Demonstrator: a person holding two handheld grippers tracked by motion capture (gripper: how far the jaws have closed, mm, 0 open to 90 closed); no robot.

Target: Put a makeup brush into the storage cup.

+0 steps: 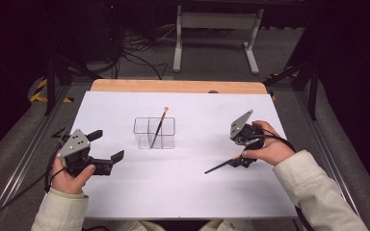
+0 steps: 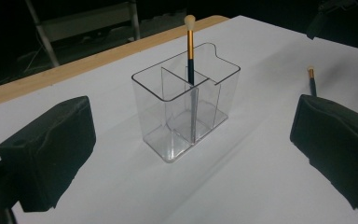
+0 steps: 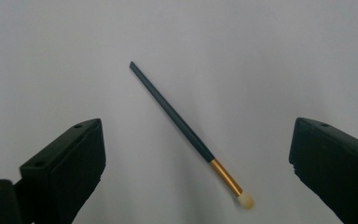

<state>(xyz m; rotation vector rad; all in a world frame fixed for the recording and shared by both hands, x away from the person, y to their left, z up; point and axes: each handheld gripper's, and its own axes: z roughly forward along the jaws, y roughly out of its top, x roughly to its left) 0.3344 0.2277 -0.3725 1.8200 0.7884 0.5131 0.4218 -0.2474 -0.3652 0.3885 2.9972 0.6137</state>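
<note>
**Dark-handled brush lying flat between spread jaws**

White sheet material (image 1: 183,187) is being seen covering the table, with a strip of light wood (image 1: 173,86) left bare along its far edge. A slim makeup brush with a dark handle, gold ferrule and pale tip (image 3: 191,137) is being shown lying flat on that sheet, directly under the right gripper (image 1: 238,156). In the right gripper view the jaws are being held wide apart on either side of the brush, with nothing pressed between them and neither pad touching it. In the high view the brush's dark handle end is being seen pointing out toward the middle of the table.

A clear plastic organiser box with inner dividers (image 1: 154,133) is being shown standing upright near the table's centre, well apart from the lying brush. A second brush of the same kind (image 2: 190,51) is being held in it, leaning, with its pale tip upward above the rim.

The left gripper (image 1: 107,147) is being held near the table's left edge, aimed toward the box, its jaws spread and gripping nothing.
</note>
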